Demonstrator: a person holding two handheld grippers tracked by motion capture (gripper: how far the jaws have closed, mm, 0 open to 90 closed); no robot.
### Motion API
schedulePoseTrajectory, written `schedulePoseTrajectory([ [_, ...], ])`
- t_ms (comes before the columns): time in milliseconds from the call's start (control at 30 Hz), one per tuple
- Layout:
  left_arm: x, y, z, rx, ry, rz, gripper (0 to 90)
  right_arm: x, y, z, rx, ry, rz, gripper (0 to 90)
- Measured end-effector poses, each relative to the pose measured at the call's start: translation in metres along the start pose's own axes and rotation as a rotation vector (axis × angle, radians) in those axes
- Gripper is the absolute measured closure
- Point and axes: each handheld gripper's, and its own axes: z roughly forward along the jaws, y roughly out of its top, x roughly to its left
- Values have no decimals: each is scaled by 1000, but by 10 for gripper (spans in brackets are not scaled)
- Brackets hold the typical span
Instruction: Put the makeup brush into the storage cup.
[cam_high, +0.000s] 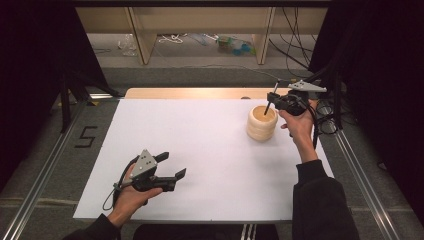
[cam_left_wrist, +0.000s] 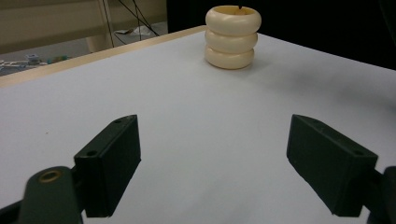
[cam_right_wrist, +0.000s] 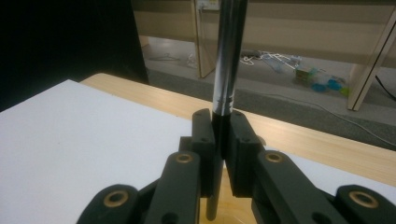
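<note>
A cream ribbed holder (cam_high: 261, 123) shaped like three stacked rings stands at the back right of the white table (cam_high: 200, 150); it is also in the left gripper view (cam_left_wrist: 232, 37). My right gripper (cam_high: 283, 102) is shut on a thin pen (cam_high: 270, 99) with a black lower part and silver upper part (cam_right_wrist: 229, 60), held upright. The pen's lower tip dips into the holder's open top. My left gripper (cam_high: 171, 166) rests open near the front left of the table, nothing between its fingers (cam_left_wrist: 112, 163).
A light wooden strip (cam_high: 200, 93) runs along the table's far edge. Beyond it are shelf legs, cables and small coloured objects (cam_high: 235, 46) on the floor. Metal rails (cam_high: 360, 170) run along both sides of the table.
</note>
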Motion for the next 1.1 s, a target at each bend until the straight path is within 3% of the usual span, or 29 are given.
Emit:
schedulePoseTrajectory([
  [300, -1, 1, 0, -2, -7, -8, 177, -6, -6, 11, 32, -13, -8, 838],
  [500, 0, 1, 0, -4, -5, -1, 177, -6, -12, 19, 46, -2, -3, 837],
  [633, -1, 1, 0, -7, -6, -4, 177, -7, -15, 21, 84, 3, -1, 837],
  [667, 0, 1, 0, -5, -6, -1, 177, -7, -16, 23, 68, 10, 3, 836],
  [1100, -1, 0, 0, -5, -8, -5, 177, -3, -25, 32, 160, 11, 0, 835],
])
